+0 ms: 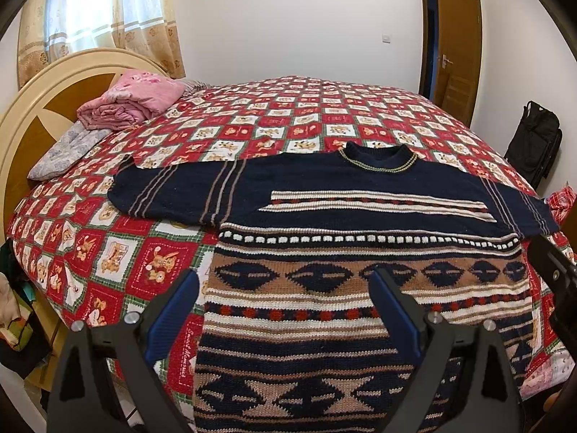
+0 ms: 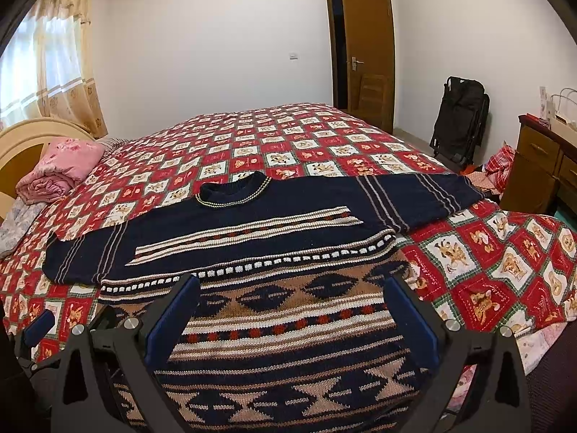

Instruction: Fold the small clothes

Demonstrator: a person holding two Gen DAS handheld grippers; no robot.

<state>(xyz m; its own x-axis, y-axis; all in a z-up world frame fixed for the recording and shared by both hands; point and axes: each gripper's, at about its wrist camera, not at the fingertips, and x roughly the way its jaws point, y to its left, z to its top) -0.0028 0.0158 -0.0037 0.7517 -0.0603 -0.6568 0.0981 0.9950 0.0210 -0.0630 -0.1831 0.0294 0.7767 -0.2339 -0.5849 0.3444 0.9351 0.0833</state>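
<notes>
A navy knit sweater (image 1: 360, 195) (image 2: 252, 223) with brown, white and red patterned bands lies flat and face up on the bed, both sleeves spread out and the collar (image 1: 378, 160) (image 2: 234, 191) at the far side. My left gripper (image 1: 285, 288) hovers open above the lower left part of the sweater's body, nothing between its blue pads. Over the lower right part my right gripper (image 2: 292, 296) is open too and holds nothing. The right gripper's black frame (image 1: 555, 274) shows at the right edge of the left wrist view. The left gripper's blue pad (image 2: 39, 326) shows low on the left of the right wrist view.
The bed carries a red, white and green checked cover (image 1: 288, 115) (image 2: 487, 263). A pink folded quilt (image 1: 130, 99) (image 2: 61, 169) and a pillow (image 1: 65, 151) lie by the headboard (image 1: 54, 101). A black folded stroller (image 2: 459, 119), a wooden cabinet (image 2: 541, 169) and an open door (image 2: 366, 50) stand beyond the bed.
</notes>
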